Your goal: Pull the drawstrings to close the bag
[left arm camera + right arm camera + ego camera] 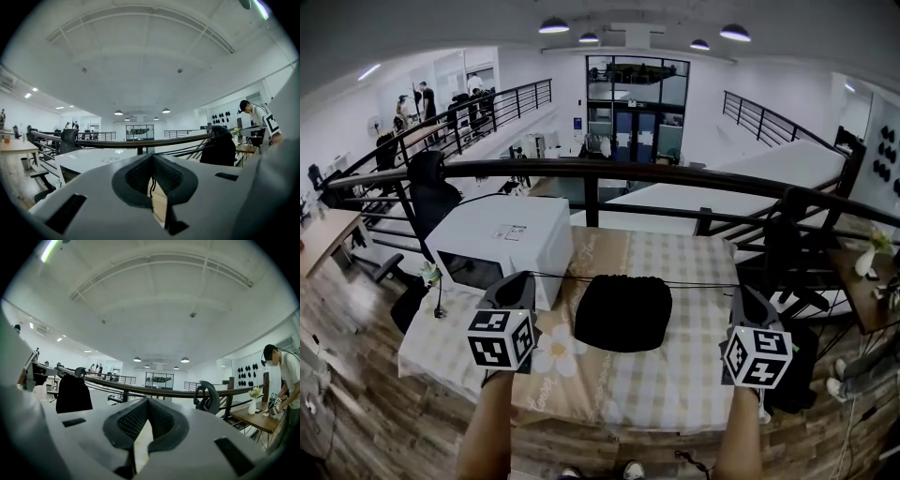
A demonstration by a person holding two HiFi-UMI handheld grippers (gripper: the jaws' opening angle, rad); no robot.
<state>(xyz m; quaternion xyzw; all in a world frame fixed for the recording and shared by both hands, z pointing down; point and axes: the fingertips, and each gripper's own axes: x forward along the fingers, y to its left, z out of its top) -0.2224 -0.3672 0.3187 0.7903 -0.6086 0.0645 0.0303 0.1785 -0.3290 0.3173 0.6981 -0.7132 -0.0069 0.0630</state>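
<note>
As counted on the table (694,375):
Bag (623,312): one, black.
Drawstrings: two, taut; left drawstring (562,276), right drawstring (698,285).
Grippers: two; left gripper (523,277), right gripper (741,291), each clenched on its drawstring.

One black bag (623,312) is counted, dead centre on one checked table (675,375). Two drawstrings (558,276) are seen, one run out toward 9 o'clock from the bag, one toward 3. Two grippers are tallied: the left gripper (523,277) at 8 o'clock of the bag, the right gripper (741,289) at 4, and two marker cubes (501,339) are carried, one apiece. One white box (502,234) is noted at 10 o'clock. Up at 12, four ceiling lamps (553,26) are counted. One vase (866,261) is spotted far out at 3. People (426,98) are seen at 10 o'clock, too small to be counted.
</note>
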